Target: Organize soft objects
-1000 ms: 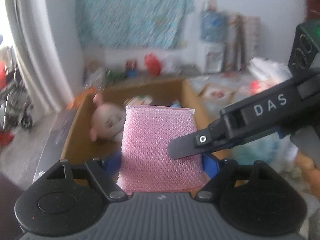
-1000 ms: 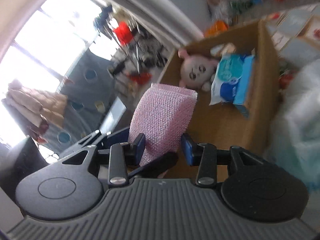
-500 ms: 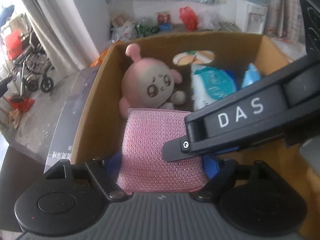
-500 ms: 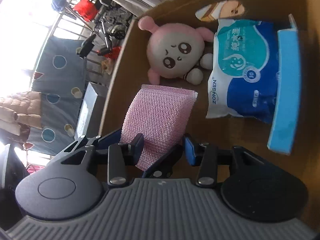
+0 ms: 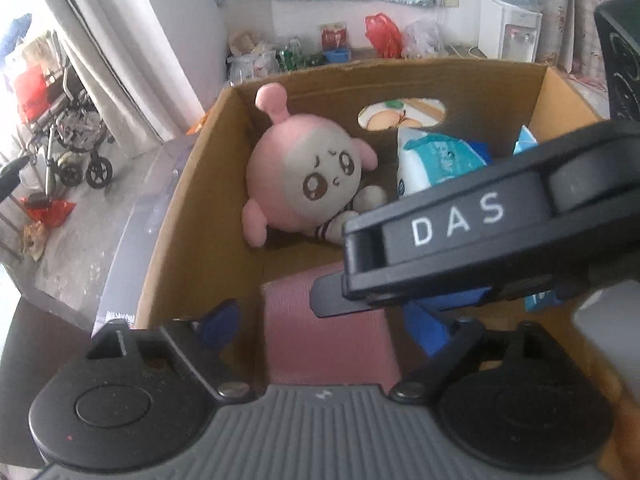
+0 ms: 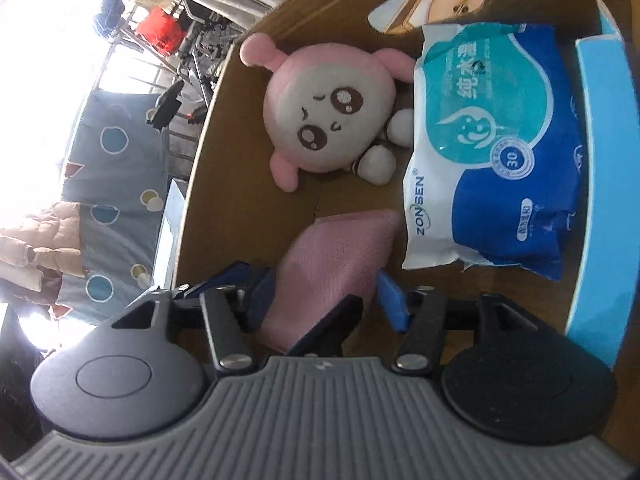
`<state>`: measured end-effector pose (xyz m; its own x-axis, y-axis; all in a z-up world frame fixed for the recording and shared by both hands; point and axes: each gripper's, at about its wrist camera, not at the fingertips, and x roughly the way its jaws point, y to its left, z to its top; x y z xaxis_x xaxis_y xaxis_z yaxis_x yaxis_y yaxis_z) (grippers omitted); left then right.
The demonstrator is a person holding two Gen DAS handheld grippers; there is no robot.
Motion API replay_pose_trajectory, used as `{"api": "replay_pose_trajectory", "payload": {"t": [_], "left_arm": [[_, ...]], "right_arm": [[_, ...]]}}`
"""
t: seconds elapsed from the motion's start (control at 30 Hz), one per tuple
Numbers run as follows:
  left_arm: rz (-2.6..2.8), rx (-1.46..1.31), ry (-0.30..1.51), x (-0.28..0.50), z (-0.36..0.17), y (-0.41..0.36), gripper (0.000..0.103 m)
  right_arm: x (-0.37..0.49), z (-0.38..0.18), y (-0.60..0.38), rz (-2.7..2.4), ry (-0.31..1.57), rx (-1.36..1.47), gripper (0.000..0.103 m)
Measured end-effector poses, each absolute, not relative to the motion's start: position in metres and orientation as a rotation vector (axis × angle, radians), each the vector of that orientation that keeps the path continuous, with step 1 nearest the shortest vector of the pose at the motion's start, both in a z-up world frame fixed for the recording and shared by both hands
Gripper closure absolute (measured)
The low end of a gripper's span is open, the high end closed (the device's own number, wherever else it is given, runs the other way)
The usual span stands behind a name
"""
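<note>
Softness is the ruling trait of the pink sponge pad, which is seen low inside the cardboard box, just in front of the pink plush doll and beside the blue wipes pack. It is judged to be light, limp and easily creased, with a knitted mesh face that should give friction rather than slip; nothing fragile is involved. The jaws of both tools have just been opening with the pad between them. The left hand-held gripper is spread wide, its blue pads clear of the pad's edges, so the pad is released there. The right hand-held gripper is parted too, and a gap is seen at its right pad; contact at the other cannot be told. A fresh hold would best be taken across the short edges near one end.
</note>
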<state>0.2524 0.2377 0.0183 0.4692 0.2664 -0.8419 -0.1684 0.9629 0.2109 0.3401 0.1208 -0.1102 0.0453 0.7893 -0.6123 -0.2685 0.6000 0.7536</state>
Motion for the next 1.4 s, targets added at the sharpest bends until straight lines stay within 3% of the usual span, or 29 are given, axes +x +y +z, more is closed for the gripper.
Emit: {"api": "replay_pose_trajectory", "payload": {"t": [0.3,0.53,0.7,0.97,1.4], "left_arm": [[0.246,0.084,1.051,0.237,0.033,0.233,0.008],[0.082,-0.051,1.156,0.217,0.033,0.228,0.028],[0.036,-0.116,1.328,0.224,0.000,0.231,0.031],[0.176,-0.156,1.357,0.249,-0.027,0.258,0.032],[0.295,-0.200,1.326,0.262,-0.032,0.262,0.025]], "right_arm": [[0.332,-0.087,0.090,0.930,1.224,0.610,0.036],[0.306,-0.044,0.020,0.999,1.100,0.688,0.036],[0.283,-0.024,-0.035,1.002,1.027,0.725,0.034],[0.257,-0.006,-0.103,1.001,0.894,0.765,0.032],[0.225,-0.039,-0.200,0.863,0.859,0.850,0.029]]}}
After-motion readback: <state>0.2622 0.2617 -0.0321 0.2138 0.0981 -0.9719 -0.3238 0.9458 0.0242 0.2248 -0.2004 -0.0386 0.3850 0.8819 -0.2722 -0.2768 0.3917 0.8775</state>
